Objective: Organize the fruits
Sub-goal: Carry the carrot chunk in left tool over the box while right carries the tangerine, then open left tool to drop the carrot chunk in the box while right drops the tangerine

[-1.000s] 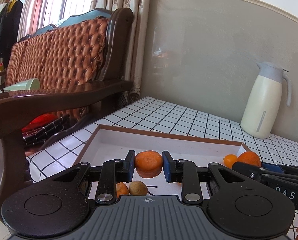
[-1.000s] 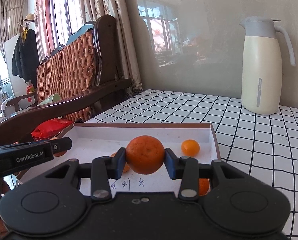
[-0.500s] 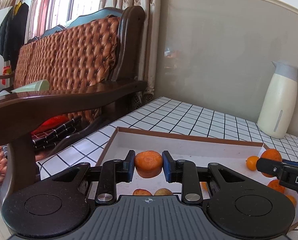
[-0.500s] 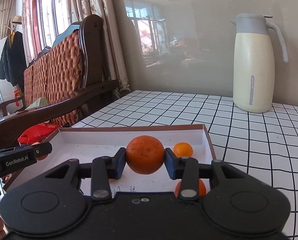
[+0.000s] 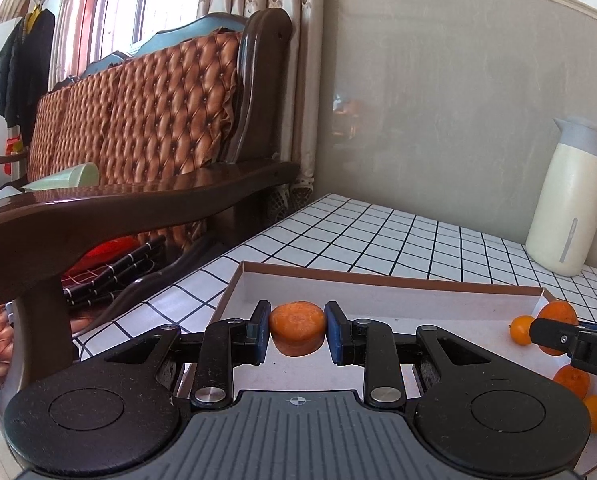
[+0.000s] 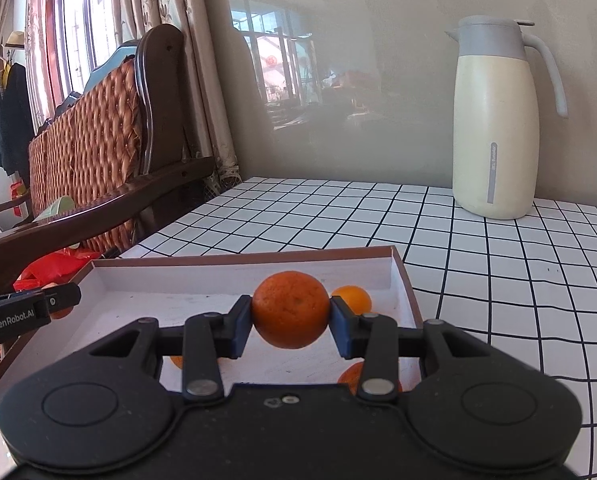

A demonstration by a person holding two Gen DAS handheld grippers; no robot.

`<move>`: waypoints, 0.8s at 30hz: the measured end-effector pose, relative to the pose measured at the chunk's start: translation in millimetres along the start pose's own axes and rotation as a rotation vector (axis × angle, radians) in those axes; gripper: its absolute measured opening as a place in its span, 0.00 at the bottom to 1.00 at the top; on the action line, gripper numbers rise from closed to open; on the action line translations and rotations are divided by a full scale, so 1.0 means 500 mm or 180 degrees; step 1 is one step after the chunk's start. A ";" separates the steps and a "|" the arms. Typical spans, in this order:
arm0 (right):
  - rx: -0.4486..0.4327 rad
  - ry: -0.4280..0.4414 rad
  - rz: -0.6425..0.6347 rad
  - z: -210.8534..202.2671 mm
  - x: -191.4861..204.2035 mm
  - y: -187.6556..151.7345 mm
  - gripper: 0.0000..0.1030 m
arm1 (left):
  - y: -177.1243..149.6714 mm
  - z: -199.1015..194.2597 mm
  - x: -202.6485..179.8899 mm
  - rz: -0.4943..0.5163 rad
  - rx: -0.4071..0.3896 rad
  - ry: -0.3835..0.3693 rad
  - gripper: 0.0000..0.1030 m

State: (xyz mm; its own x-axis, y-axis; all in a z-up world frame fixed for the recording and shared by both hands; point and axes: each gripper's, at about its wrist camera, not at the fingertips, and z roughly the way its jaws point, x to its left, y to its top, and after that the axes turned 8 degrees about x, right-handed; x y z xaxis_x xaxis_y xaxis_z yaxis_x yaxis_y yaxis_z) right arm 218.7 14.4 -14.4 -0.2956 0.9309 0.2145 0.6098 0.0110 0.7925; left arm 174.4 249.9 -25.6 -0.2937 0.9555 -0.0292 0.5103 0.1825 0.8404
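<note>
My left gripper is shut on a flat orange persimmon and holds it above the left part of a shallow white box with a brown rim. My right gripper is shut on a round orange above the right part of the same box. A small orange lies near the box's right wall. Other oranges lie at the box's right end. Each gripper's tip shows in the other's view, the right one and the left one.
The box sits on a white table with a black grid. A cream and grey thermos jug stands at the back by the wall. A dark wooden sofa arm with tufted leather back lies close on the left, a red bag beneath it.
Both grippers have drawn back and shifted left with their fruit still held. The fruits seen below the left gripper are now hidden, and the jug has slid right in both views.
</note>
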 end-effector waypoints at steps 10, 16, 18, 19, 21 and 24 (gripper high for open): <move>0.0082 -0.0021 0.0064 0.019 -0.005 0.011 0.32 | 0.008 0.022 0.003 0.0014 0.0037 0.0000 0.29; 0.0074 -0.0056 0.0075 0.020 -0.003 0.014 0.33 | 0.009 0.022 0.001 0.0013 0.0027 0.0007 0.29; 0.0079 -0.0097 0.0064 0.022 -0.002 0.017 0.47 | 0.012 0.027 -0.002 0.0016 0.0021 0.0027 0.29; 0.0093 -0.0140 0.0053 0.022 0.000 0.019 0.61 | 0.014 0.030 -0.003 0.0032 0.0043 0.0041 0.32; -0.0124 -0.0264 0.0163 -0.002 -0.003 0.019 0.86 | 0.019 0.035 -0.006 -0.0021 0.0093 0.0069 0.90; -0.0734 -0.0354 0.0229 -0.067 -0.008 0.029 0.95 | 0.029 -0.009 -0.011 -0.0023 -0.0241 0.0115 1.00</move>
State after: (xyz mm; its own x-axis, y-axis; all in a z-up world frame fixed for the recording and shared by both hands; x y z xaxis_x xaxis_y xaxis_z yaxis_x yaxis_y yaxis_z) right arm 204.4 -1.4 15.3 -0.1672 0.9609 0.2209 0.4389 -0.1281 0.8894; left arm 179.8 246.3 -11.0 -0.3267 0.9450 -0.0171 0.4459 0.1701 0.8788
